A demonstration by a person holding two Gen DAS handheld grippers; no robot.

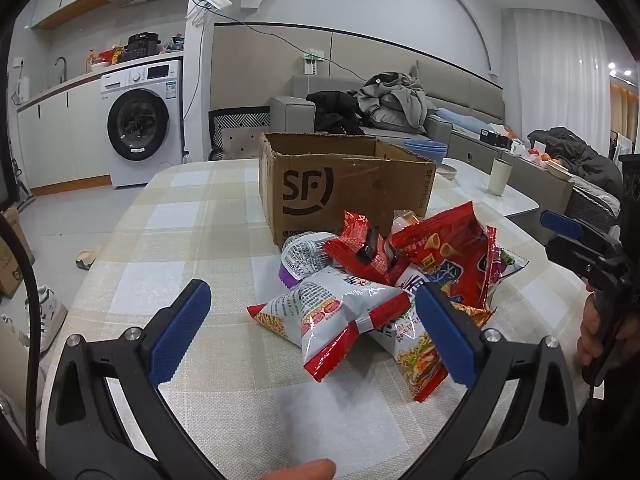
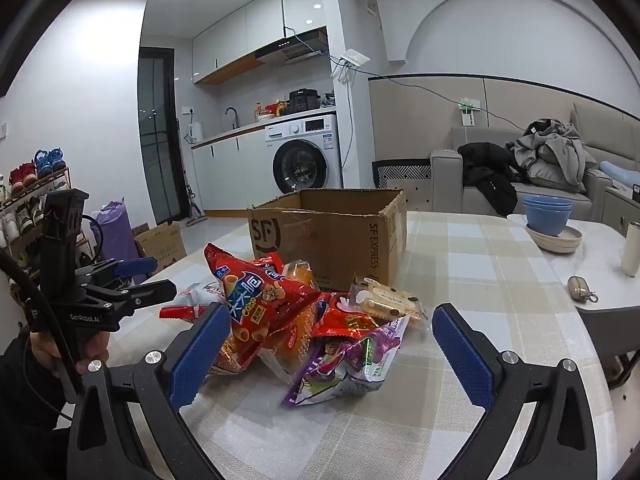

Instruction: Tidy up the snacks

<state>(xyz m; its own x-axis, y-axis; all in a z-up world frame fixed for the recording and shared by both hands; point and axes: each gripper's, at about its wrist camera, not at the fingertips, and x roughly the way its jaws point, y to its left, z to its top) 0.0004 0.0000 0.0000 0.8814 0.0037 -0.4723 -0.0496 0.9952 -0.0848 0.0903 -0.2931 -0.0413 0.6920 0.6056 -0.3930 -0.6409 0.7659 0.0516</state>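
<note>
A pile of snack bags lies on the checked tablecloth in front of an open SF cardboard box (image 1: pixel 340 188), which also shows in the right wrist view (image 2: pixel 332 236). The pile holds a white-and-red noodle snack bag (image 1: pixel 332 316), a red crisp bag (image 1: pixel 448 252) (image 2: pixel 256 304), a purple bag (image 2: pixel 344 368) and a pale biscuit pack (image 2: pixel 388 300). My left gripper (image 1: pixel 316 332) is open just above the near side of the pile. My right gripper (image 2: pixel 328 356) is open, its blue pads either side of the pile. Both are empty.
Stacked blue bowls on plates (image 2: pixel 548 220), a cream cup (image 1: pixel 500 176) and a small metal pouch (image 2: pixel 580 288) sit on the white table at the right. A washing machine (image 1: pixel 140 120) and a sofa with clothes (image 1: pixel 384 108) stand behind.
</note>
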